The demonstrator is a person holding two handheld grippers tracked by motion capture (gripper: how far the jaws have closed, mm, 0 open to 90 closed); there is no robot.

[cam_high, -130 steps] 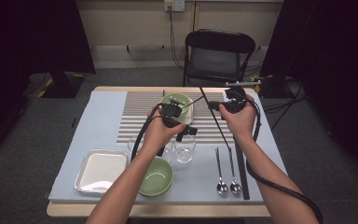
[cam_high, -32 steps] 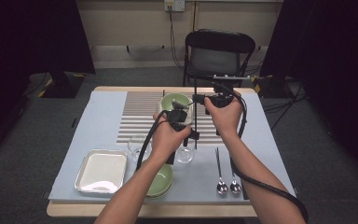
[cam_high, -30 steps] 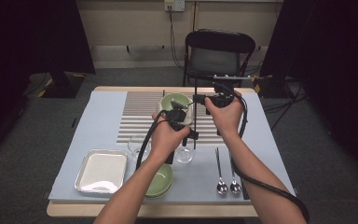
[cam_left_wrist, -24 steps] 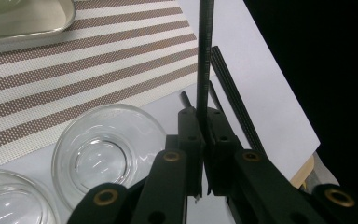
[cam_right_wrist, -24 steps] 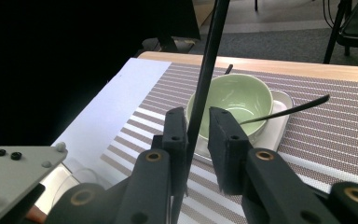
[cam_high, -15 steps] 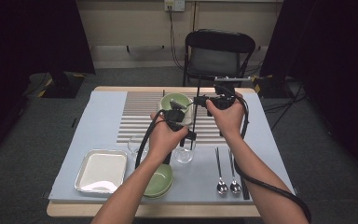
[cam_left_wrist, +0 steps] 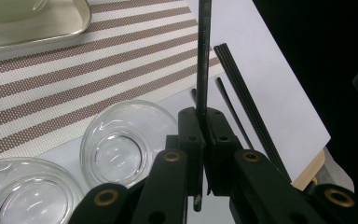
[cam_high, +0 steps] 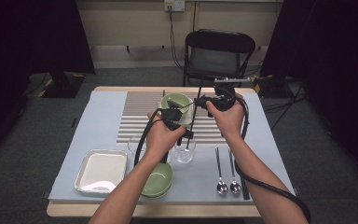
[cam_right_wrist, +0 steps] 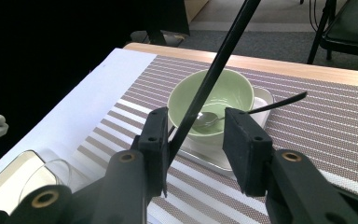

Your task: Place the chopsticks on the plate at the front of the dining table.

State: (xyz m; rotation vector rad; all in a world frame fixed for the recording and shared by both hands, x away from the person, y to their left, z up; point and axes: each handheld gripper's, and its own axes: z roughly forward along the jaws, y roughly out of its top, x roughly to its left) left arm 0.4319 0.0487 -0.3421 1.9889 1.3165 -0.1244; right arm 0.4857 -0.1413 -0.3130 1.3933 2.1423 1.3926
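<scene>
1. Nearest to me, a stack of green bowls [cam_high: 158,179] sits on the grey mat [cam_high: 93,121], on my side of the striped placemat [cam_high: 140,116], with a metal tray [cam_high: 101,170] to its left.
2. Two spoons [cam_high: 227,170] lie on the mat off the placemat's near right corner, with a black chopstick [cam_left_wrist: 251,109] lying flat beside them.
3. Two glass cups [cam_high: 185,150] stand just at the placemat's near edge.
4. My left gripper [cam_high: 182,134] hangs above those cups at that near edge; its jaws are pressed together on the lower end of a second black chopstick [cam_left_wrist: 203,56], which stands up between the pads in the left gripper view.
5. This held chopstick [cam_high: 195,112] rises steeply over the placemat toward my right gripper [cam_high: 204,101].
6. My right gripper hovers over the placemat's far right part. Its jaws have just been opening and stand apart; the chopstick [cam_right_wrist: 214,74] runs between them, lying against the left pad and clear of the right one.
7. Beyond both grippers, at the placemat's far middle, a green bowl [cam_right_wrist: 210,103] sits on a small white dish [cam_right_wrist: 261,109] with a spoon [cam_right_wrist: 214,119] inside it.
</scene>
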